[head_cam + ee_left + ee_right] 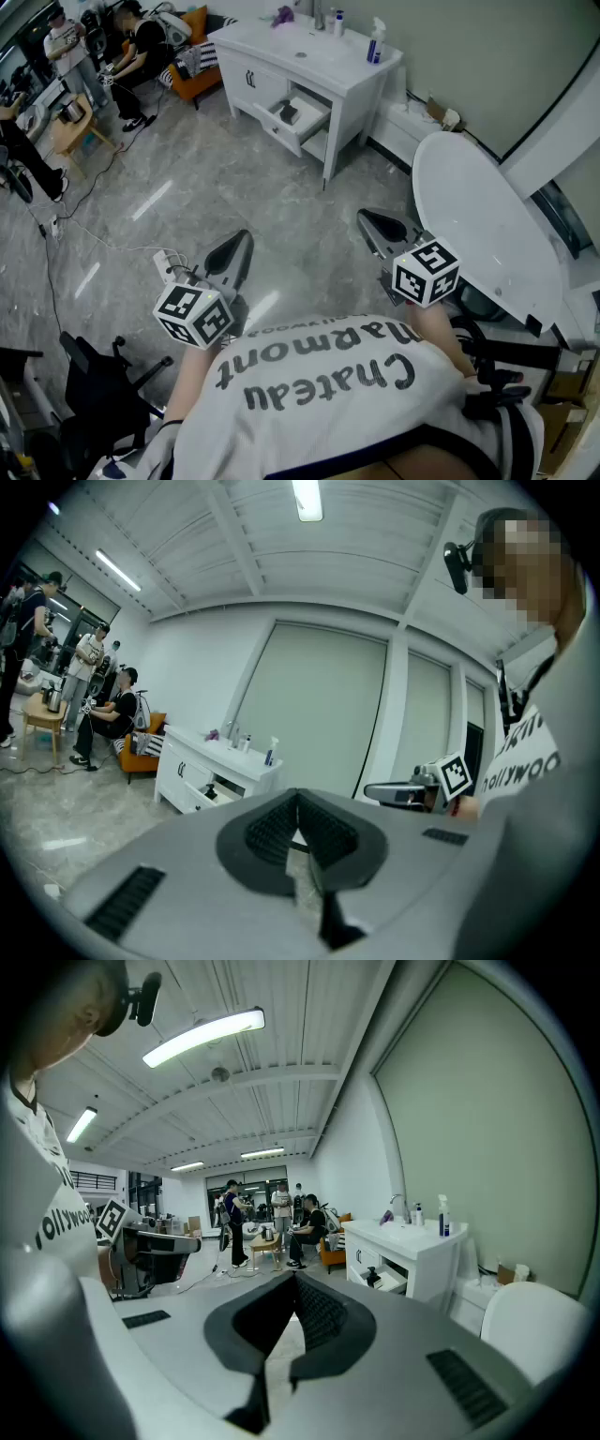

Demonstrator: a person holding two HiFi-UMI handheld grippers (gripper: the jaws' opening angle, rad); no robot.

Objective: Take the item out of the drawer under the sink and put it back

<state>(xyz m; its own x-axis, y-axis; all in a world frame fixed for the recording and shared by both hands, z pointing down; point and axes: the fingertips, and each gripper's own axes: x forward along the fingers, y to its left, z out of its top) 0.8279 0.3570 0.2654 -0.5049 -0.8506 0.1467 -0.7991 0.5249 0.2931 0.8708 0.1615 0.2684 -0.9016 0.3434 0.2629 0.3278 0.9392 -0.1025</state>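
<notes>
The left gripper (pixel 233 255) (pixel 298 801) is keeping its jaws pressed together with nothing between them. The right gripper (pixel 379 228) (pixel 293 1284) is doing the same, tips meeting and empty. Both are being held side by side above the grey floor (pixel 234 183), well apart from the cabinet.

A stretch of bare floor is lying between the grippers and the white sink cabinet (pixel 352 80) (pixel 422 1251) (pixel 178 771). A large white oval panel (pixel 487 225) (pixel 534 1326) is standing just to the right of the right gripper. On the cabinet top a spray bottle (pixel 375 42) (pixel 442 1215) is standing upright near the wall. Farther off, people (pixel 141 56) are gathering round an orange chair (pixel 192 80) and a small wooden table (pixel 70 127). A black chair (pixel 94 384) is sitting at the person's left.

The drawer (pixel 298 117) under the sink is standing pulled out, its front facing the open floor. A small dark item (pixel 289 113) (pixel 372 1277) (pixel 210 790) is lying inside it; it is too small to tell which way its long axis is running.

The person is holding both arms forward from the chest, the grippers roughly level, tipping slightly down and aiming toward the cabinet.
</notes>
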